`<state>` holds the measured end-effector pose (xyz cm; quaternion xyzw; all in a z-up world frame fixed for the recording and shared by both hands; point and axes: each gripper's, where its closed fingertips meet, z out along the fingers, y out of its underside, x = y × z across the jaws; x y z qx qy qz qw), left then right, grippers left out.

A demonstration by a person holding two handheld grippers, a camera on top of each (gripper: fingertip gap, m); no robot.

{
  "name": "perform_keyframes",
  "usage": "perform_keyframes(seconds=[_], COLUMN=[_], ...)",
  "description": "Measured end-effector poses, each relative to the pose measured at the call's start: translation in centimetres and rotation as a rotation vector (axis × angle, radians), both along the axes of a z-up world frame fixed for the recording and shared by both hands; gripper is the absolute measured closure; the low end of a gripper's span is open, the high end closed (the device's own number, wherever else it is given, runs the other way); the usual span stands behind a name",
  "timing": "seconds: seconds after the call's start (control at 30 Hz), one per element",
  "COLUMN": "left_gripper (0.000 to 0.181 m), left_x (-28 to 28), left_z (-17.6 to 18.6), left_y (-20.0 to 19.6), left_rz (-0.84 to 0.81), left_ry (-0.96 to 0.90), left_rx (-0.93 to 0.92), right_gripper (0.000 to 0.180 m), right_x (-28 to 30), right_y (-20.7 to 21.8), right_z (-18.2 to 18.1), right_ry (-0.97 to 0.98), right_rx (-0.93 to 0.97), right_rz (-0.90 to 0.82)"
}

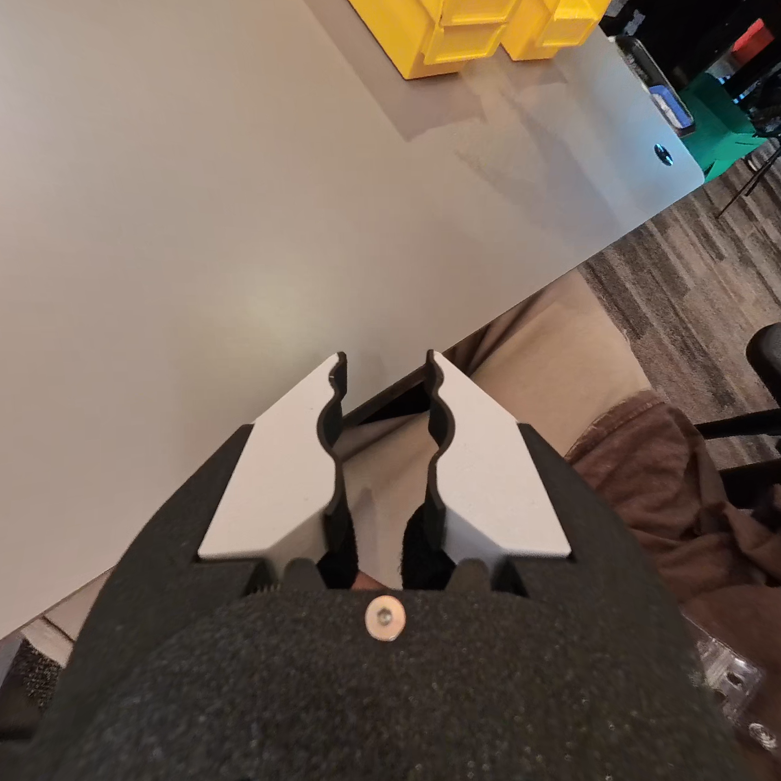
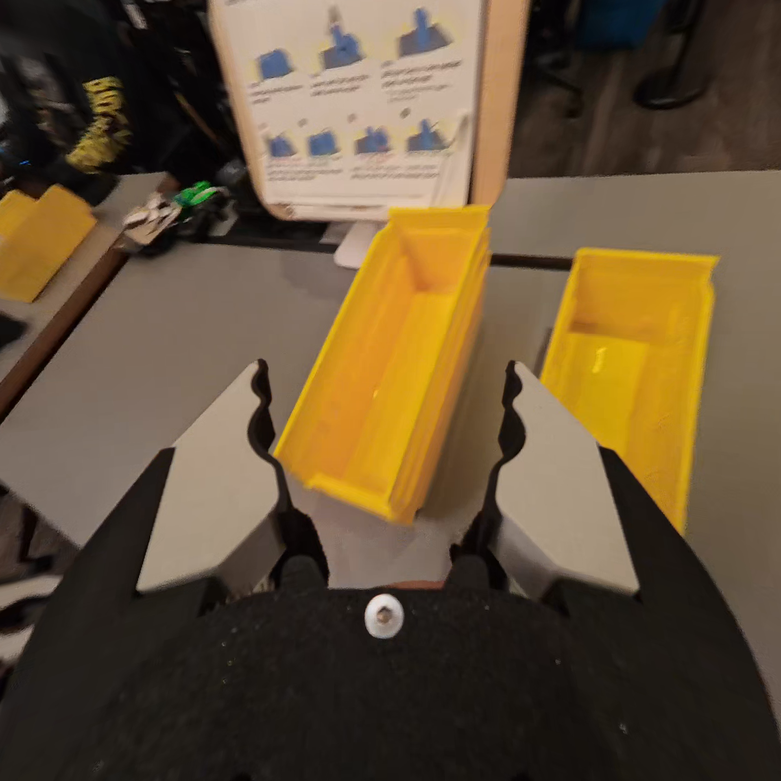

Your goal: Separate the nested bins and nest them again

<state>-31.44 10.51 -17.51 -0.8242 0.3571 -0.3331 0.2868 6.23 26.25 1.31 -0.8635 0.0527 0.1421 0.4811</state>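
Right gripper (image 2: pixel 386 365) spread wide, empty, hovering over the grey table (image 2: pixel 169 338). Directly ahead between the fingers: nested bins (image 2: pixel 393 380), yellow, near end reaching in between the fingertips, not visibly touched. Seemingly several shells stacked, judging by layered rims, though blur hides the count. Just to the right, apart from the stack: single bin (image 2: pixel 634 372), open side up, beyond the right finger. Left gripper (image 1: pixel 386 359) narrowly parted, holding nothing, at the table's near edge, over the person's lap. Far ahead of it, both yellow bins at the picture's top edge.
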Motion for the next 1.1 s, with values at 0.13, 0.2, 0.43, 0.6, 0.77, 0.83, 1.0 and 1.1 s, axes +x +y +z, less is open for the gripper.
perform_keyframes(seconds=[0.13, 0.2, 0.43, 0.6, 0.77, 0.83, 1.0, 1.1], left_gripper=[0.146, 0.144, 0.125, 0.122, 0.104, 0.094, 0.065, 0.052], left_x=[0.0, -0.4, 0.3, 1.5, 12.2, 16.8, 25.6, 29.8], left_z=[0.0, -0.1, 1.3, 6.3, 11.0, 12.4, 11.5, 10.7], left_y=[0.1, 1.1, 3.1, 7.1, 7.0, 9.3, 17.8, 20.4], left_rz=[0.003, 0.047, 0.092, 0.241, 0.039, 0.005, 0.072, 0.122], left_ry=[0.014, 0.043, 0.035, 0.097, 0.02, 0.035, 0.3, 0.42], left_rx=[0.033, 0.093, 0.259, 0.577, 0.353, 0.305, 0.128, -0.005], right_gripper=[0.073, 0.077, 0.082, 0.084, 0.084, 0.085, 0.085, 0.085], right_x=[-4.0, -5.3, -9.2, -7.9, -7.8, -7.4, -7.6, -8.3], right_y=[-8.1, -11.5, -17.5, -17.7, -18.4, -18.4, -17.6, -17.3], right_z=[-5.4, -8.5, -15.3, -13.9, -11.8, -11.5, -12.0, -12.5], right_ry=[0.0, 0.029, 0.17, 0.129, 0.168, 0.151, 0.11, 0.147], right_rx=[0.077, 0.162, 0.053, 0.134, 0.202, 0.215, 0.193, 0.17], right_rz=[-0.023, -0.057, 0.026, -0.007, 0.016, 0.014, 0.043, 0.073])
